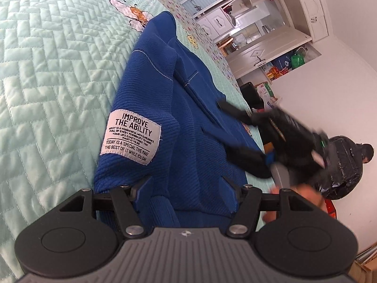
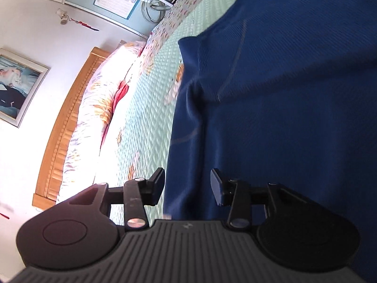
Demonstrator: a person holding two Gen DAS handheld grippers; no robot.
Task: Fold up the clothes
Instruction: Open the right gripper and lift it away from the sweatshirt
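L gripper clamps a thick bunch of the blue ribbed knit top to hold it – R gripper jaws parted, gripping nothing, w/ cloth between.

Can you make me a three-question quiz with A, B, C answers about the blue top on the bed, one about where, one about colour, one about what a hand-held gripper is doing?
1. Where does the blue top lie?
A. On the green quilt
B. On the floor
C. In a drawer

2. What colour is the patch with words on the top?
A. Red
B. White
C. Yellow

3. How are the jaws of the right hand-held gripper?
A. Clamped flat together
B. Apart, pressing on nothing
C. Closed on a pillow

Answers:
1 A: the top is spread over the green quilt that covers the bed.
2 B: the white patch has black letters sewn onto blue cloth.
3 B: in the right wrist view the right hand-held gripper has a clear gap between its pads, with blue cloth beyond them.
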